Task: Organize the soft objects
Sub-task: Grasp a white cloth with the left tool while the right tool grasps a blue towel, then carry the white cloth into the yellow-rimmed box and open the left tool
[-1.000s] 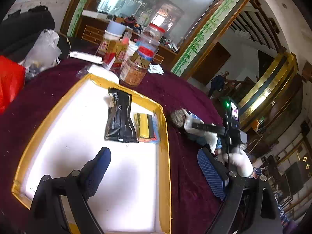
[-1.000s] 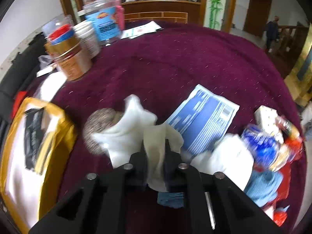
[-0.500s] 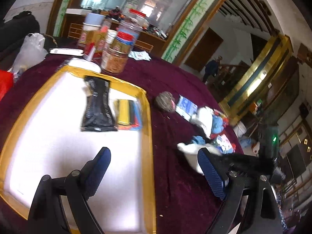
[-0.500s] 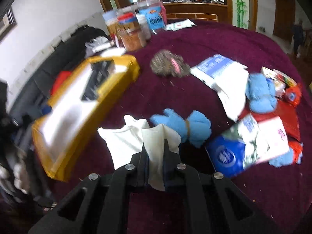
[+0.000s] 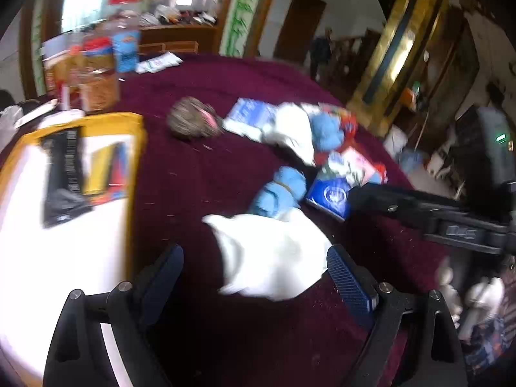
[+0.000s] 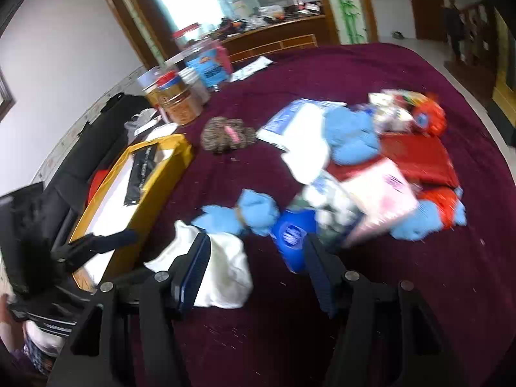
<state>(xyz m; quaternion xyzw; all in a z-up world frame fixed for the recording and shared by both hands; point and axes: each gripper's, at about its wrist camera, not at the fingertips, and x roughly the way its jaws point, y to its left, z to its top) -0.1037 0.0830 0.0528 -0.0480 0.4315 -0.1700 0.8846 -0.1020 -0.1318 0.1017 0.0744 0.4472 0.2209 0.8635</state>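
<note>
Both views are smeared by motion, the left wrist view the worse. There the tray [image 5: 135, 148] runs off the left edge, and the black packet [image 5: 63, 174] and yellow item [image 5: 100, 167] in it are streaked, their print unreadable. The jars [image 5: 93, 74] behind are a blur of colour. The white cloth [image 5: 274, 251] has no clear outline; whether the right-hand pad [image 5: 350, 285] touches it cannot be told.

In the right wrist view the left finger [image 6: 193, 271] covers part of the cloth [image 6: 225, 271]. The pile [image 6: 371, 174] of blue, red and white soft things overlaps, so single items are hard to separate. The blue pack [image 6: 292, 232] is half hidden behind a finger. At lower left a sleeve [image 6: 42, 338] is cut off.
</note>
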